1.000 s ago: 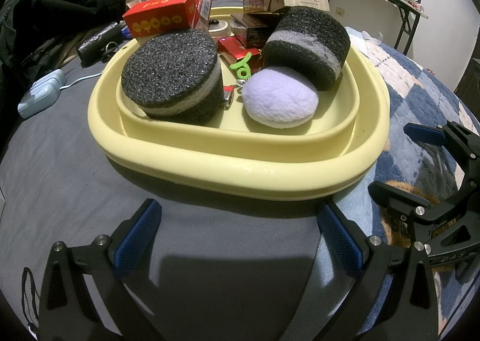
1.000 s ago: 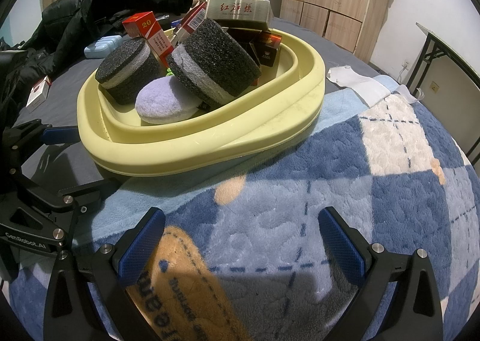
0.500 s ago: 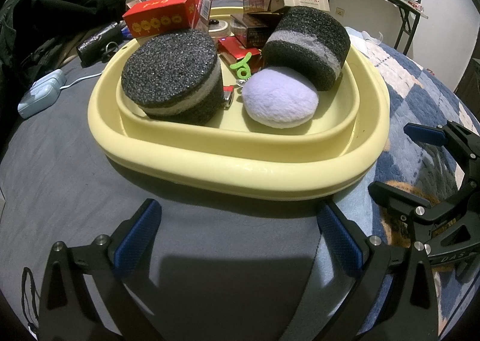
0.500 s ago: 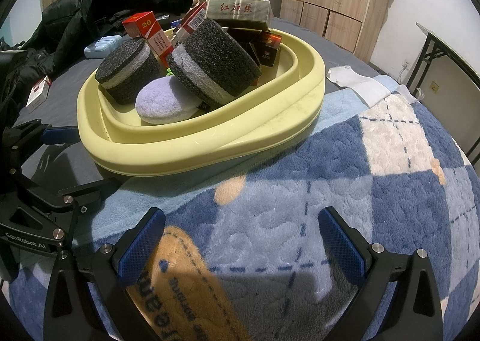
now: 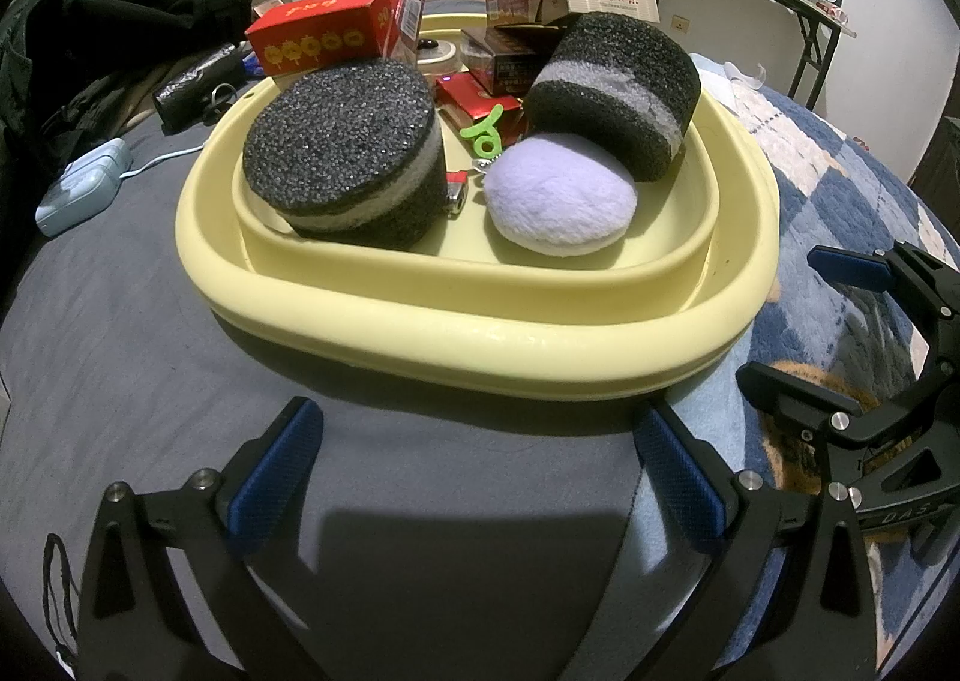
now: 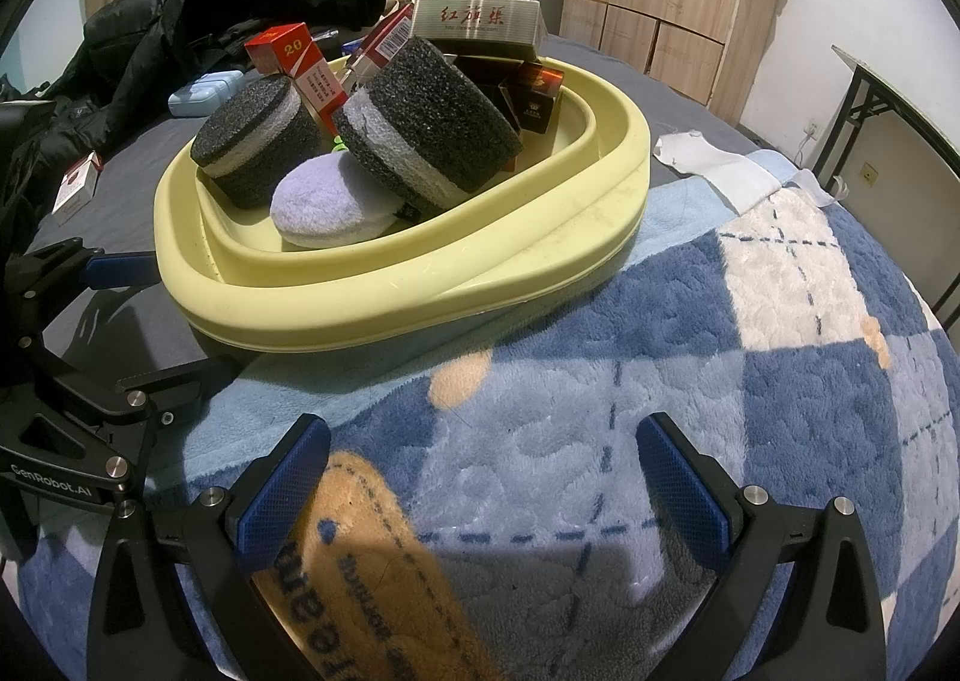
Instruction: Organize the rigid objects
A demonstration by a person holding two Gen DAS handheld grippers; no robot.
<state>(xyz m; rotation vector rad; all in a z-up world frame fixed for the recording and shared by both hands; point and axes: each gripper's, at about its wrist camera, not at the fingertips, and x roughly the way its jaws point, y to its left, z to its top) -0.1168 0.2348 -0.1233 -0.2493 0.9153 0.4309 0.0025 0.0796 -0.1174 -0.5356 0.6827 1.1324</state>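
Yellow basin (image 5: 480,321) of rigid objects just beyond both grippers' empty, wide-apart jaws.

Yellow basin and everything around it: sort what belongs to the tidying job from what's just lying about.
Job: basin, two foam discs, red box, tan box, green clip.

Lying about: black jacket, blue case, plaid blanket, white cloth.

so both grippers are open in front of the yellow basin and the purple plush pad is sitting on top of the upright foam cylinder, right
Not quite. The purple plush pad lies on the floor of the yellow basin, beside the upright foam cylinder and in front of the tilted one; the left wrist view shows it. The rest holds: the left gripper and right gripper are both open before the basin.
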